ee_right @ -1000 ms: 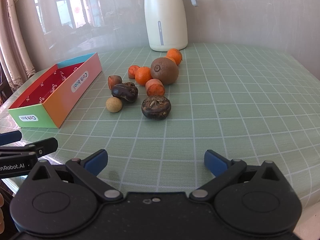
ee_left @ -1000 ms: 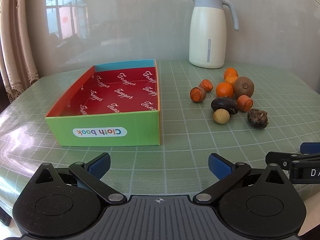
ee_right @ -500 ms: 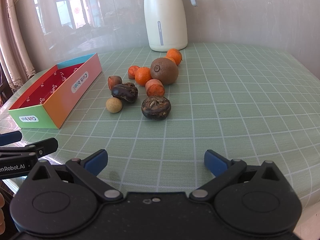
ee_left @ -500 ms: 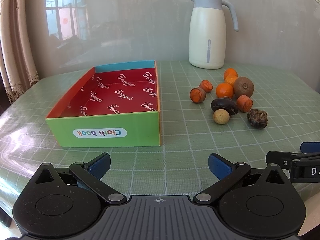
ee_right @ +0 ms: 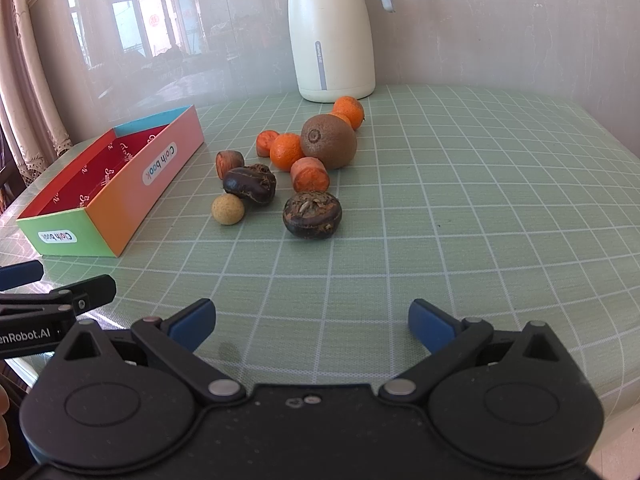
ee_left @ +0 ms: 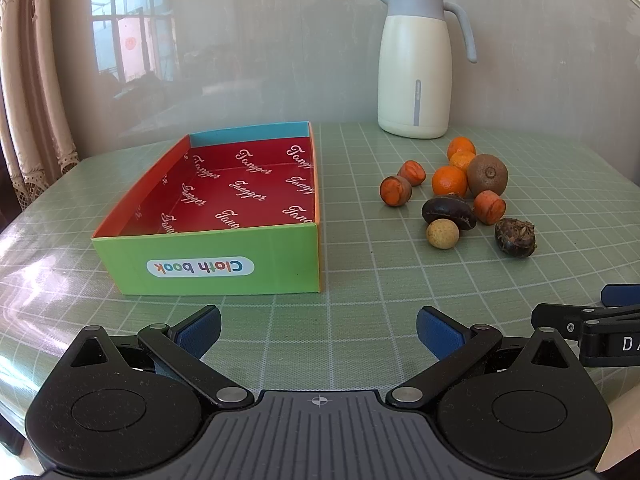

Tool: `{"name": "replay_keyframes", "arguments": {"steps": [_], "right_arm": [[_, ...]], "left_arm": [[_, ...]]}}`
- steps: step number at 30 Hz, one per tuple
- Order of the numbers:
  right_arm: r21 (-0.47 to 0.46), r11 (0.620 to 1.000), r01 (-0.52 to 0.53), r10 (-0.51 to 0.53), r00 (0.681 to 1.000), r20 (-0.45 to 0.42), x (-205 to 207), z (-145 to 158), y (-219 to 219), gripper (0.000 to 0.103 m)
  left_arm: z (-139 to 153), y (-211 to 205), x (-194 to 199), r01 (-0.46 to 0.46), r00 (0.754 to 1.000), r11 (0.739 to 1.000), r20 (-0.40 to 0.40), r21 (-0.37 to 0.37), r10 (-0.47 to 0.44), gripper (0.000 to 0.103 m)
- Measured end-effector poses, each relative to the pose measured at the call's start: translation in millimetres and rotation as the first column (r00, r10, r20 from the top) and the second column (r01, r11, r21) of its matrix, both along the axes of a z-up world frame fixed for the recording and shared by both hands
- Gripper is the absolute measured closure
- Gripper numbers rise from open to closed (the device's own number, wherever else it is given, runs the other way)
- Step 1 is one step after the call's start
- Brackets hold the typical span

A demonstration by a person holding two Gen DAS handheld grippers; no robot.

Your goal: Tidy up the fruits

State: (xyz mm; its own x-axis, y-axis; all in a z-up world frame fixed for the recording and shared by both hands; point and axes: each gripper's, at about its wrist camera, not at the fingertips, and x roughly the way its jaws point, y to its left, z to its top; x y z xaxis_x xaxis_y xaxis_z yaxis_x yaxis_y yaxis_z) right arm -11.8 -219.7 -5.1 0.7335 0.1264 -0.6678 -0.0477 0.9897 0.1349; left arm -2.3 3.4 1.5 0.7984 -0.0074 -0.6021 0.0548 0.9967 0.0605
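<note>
Fruits (ee_right: pixel 304 168) are lying clustered near the tabletop's (ee_right: pixel 480 208) far edge, just in front of the thermos jug (ee_right: pixel 331 36); none is sitting in the box (ee_left: pixel 224 264) yet, so sorting looks unstarted. Box is standing empty toward the left edge, well apart from the cluster. Left gripper (ee_left: pixel 318 330) and right gripper (ee_right: pixel 311 322) are both hovering over the near edge, jaws spread wide and holding nothing, probably staged for a first pick. Dark round fruit (ee_right: pixel 312 215) is lying nearest the right gripper.
</note>
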Motion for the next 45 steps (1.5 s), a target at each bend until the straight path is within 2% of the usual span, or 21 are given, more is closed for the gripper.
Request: {"name": "replay_keyframes", "arguments": {"steps": [45], "right_arm": [[0.032, 0.999, 0.018, -0.018, 1.0, 0.018, -3.2, 4.6, -5.7, 0.0]], "left_arm": [[0.8, -4.1, -2.2, 0.01, 1.0, 1.0, 0.019, 0.014, -0.01, 0.0]]}}
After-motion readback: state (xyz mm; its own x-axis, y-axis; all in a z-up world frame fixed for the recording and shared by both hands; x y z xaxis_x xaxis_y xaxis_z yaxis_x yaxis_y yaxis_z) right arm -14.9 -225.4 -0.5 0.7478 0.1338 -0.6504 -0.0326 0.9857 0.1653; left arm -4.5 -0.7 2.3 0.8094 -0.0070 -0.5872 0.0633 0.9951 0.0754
